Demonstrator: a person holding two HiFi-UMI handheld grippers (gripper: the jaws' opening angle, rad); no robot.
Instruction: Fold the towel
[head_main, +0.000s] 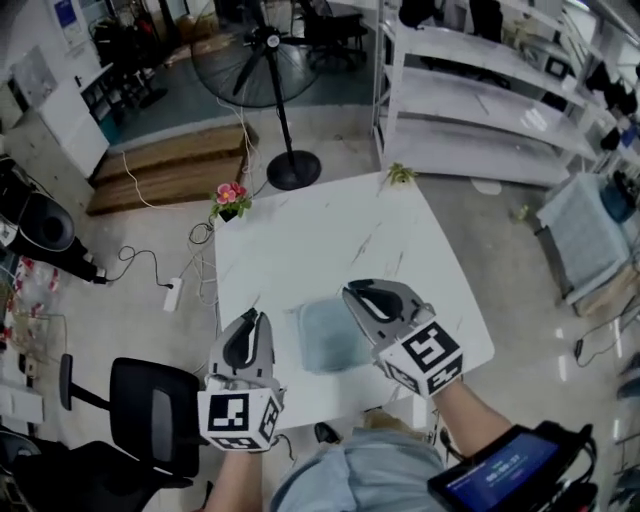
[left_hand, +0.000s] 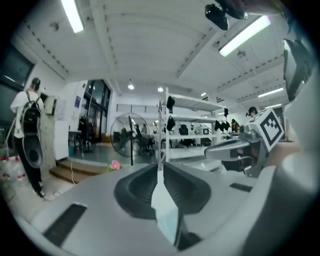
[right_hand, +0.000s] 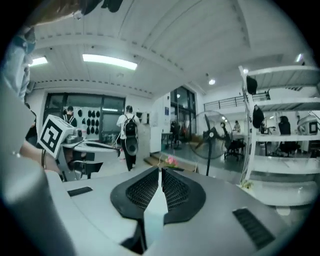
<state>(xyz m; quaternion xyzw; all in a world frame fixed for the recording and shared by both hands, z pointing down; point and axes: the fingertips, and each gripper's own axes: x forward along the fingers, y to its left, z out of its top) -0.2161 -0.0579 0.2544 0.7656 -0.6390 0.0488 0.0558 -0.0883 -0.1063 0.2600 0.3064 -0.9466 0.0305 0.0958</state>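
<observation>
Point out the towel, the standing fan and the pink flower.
towel (head_main: 335, 338), head view, middle of the pale blue cloth.
standing fan (head_main: 268, 40), head view, hub of its round cage.
pink flower (head_main: 231, 193), head view, the pink blossoms.

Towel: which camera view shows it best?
The head view: the towel shows almost whole, a pale blue sheet between the left hand-held gripper and right hand-held gripper over the table. Each gripper view shows only a thin pale strip of it pinched between its jaws.
</observation>
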